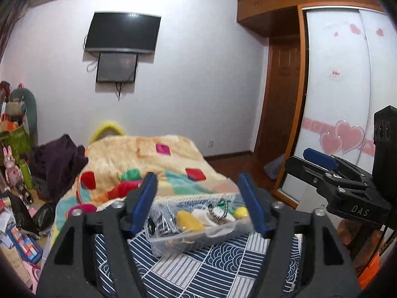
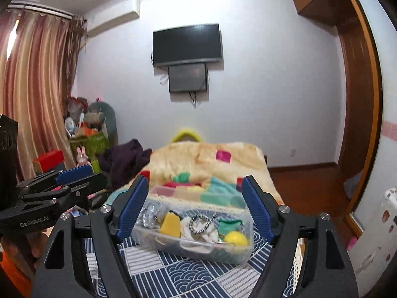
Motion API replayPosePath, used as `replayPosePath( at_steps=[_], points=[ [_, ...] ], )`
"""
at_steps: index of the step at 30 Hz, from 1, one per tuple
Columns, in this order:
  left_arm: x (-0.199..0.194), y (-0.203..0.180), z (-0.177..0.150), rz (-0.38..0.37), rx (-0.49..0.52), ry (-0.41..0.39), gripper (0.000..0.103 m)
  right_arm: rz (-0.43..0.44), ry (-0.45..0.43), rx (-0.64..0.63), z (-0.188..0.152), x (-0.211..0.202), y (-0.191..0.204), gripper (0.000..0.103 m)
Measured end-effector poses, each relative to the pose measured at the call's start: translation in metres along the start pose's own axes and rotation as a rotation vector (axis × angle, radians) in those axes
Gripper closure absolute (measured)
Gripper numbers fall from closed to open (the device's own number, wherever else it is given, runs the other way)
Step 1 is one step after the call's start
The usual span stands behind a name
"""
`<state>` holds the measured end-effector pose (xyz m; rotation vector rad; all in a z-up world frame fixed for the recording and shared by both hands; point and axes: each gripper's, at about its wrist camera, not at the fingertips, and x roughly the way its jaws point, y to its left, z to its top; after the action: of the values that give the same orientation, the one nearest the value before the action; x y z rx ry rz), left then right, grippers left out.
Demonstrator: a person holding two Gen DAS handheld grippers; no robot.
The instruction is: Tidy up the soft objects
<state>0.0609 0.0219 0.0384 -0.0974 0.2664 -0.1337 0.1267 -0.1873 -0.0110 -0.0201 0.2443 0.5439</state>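
A clear plastic box [image 2: 153,233] stands on a blue and white patterned cloth [image 2: 188,275]; it also shows in the left wrist view [image 1: 173,244]. In it lie a yellow sponge [image 2: 170,224], a white cloth [image 2: 198,231], a metal chain [image 2: 202,219], a green soft piece [image 2: 229,224] and a yellow ball [image 2: 235,239]. My right gripper [image 2: 196,209] is open and empty, held just before the box. My left gripper [image 1: 198,203] is open and empty, also just before the box. Each gripper shows at the edge of the other's view.
Behind the box lies a bed with a patchwork blanket [image 2: 206,159] and a dark purple garment [image 2: 124,161]. Toys and clutter [image 2: 89,129] pile up at the left by the curtain. A wardrobe [image 1: 335,87] and wooden floor [image 2: 305,186] are on the right.
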Motion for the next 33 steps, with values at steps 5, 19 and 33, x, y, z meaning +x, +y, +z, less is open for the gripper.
replayPosePath(
  at_steps=[5, 19, 33],
  points=[
    [-0.019, -0.01, 0.006, 0.005, 0.028, -0.045, 0.017, 0.004, -0.048, -0.002, 0.006, -0.012, 0.005, 0.015],
    [-0.03, -0.009, 0.007, 0.033, 0.026, -0.071, 0.001, -0.01, -0.094, 0.01, 0.004, -0.02, 0.009, 0.0],
    [-0.029, -0.011, 0.003, 0.046, 0.042, -0.065, 0.0, -0.009, -0.092, 0.031, -0.001, -0.029, 0.005, 0.0]
  ],
)
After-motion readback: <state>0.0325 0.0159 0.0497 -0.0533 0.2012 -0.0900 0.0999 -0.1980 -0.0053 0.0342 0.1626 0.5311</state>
